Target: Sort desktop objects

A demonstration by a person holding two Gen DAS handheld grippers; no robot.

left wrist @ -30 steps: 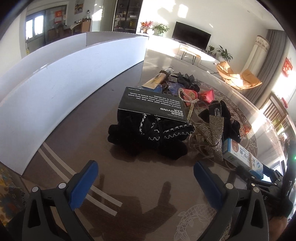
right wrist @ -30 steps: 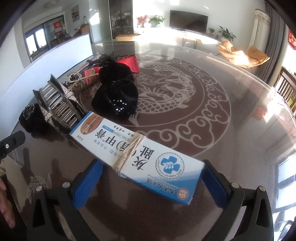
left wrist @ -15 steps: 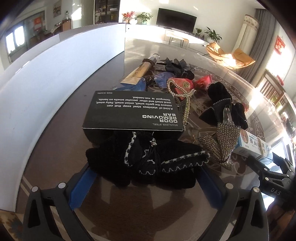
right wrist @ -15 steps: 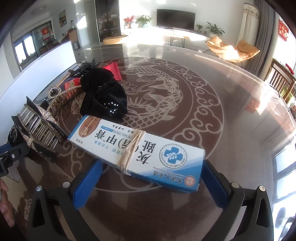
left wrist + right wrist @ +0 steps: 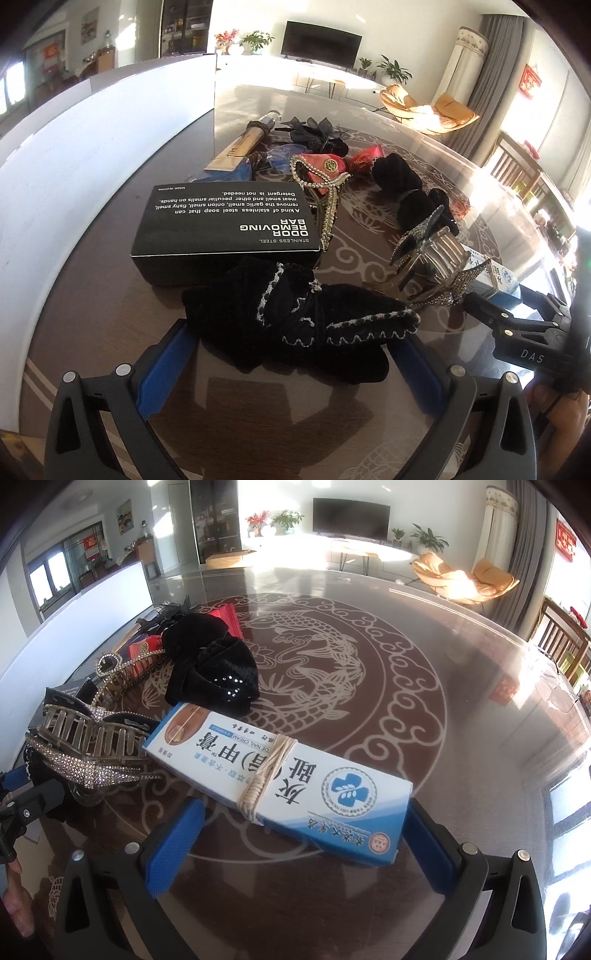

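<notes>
My left gripper [image 5: 291, 365] is open, its blue pads on either side of a black velvet hair bow with white stitching [image 5: 295, 321]. Behind the bow lies a black "Odor Removing Bar" box [image 5: 229, 225]. My right gripper [image 5: 299, 845] is open around a blue-and-white nail cream box [image 5: 280, 775] tied with twine, lying flat on the glass table [image 5: 461, 720]. A rhinestone hair claw [image 5: 88, 746] sits left of that box; it also shows in the left wrist view [image 5: 432, 258].
A gold tube [image 5: 240, 147], black flower clips [image 5: 317, 133], a red pouch [image 5: 325, 170], a beaded comb [image 5: 328, 206] and a black velvet bow [image 5: 210, 668] crowd the table. A white board [image 5: 74, 155] stands along the left side.
My left gripper moved forward until its pads flank the black stitched bow. My right gripper edged closer around the nail cream box. Both stayed open.
</notes>
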